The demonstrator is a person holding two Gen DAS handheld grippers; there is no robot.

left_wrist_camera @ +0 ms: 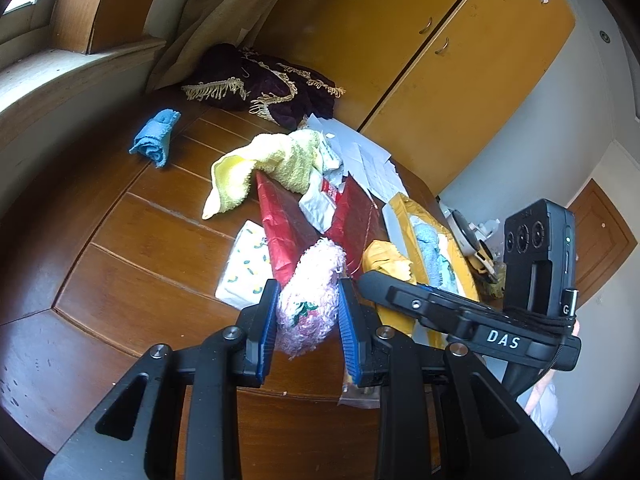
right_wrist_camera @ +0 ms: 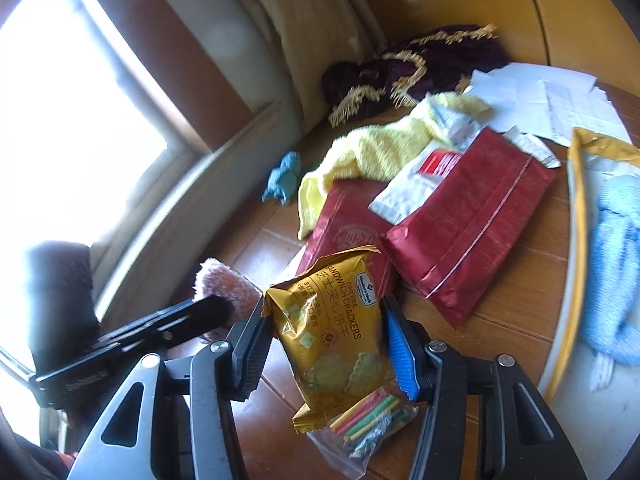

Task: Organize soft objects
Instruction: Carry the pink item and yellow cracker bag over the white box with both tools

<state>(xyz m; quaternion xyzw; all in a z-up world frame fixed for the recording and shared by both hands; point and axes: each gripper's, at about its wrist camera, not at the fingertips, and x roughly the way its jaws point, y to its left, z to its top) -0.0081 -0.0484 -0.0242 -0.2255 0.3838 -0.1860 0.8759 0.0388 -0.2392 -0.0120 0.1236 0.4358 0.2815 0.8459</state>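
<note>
Left tool [left_wrist_camera: 308, 320] first: its blue pads are clamped on a fluffy pink soft thing [left_wrist_camera: 310, 296], squeezing it in the middle, lifted off the table [left_wrist_camera: 120, 248]. Just ahead of the tool sits a red foil bag [left_wrist_camera: 286, 224] with a yellow towel [left_wrist_camera: 260, 168] draped over its far end, and a rolled blue cloth [left_wrist_camera: 154, 138] lies well off to the far left. I'd say keep the squeeze gentle and carry it low, since fluff slips easily.

Right tool [right_wrist_camera: 324, 344] view now: its fingers stand apart, either side of a gold cracker packet [right_wrist_camera: 332, 320], and I can't tell if the pads actually touch it. A clear bag of coloured sticks [right_wrist_camera: 370, 420] lies under the near end of the packet. The pink piece pokes out to the left, behind the other tool. That packet isn't soft, so my guess is the right tool should leave it and go for the towel ahead, pinching a bunched fold.
</note>
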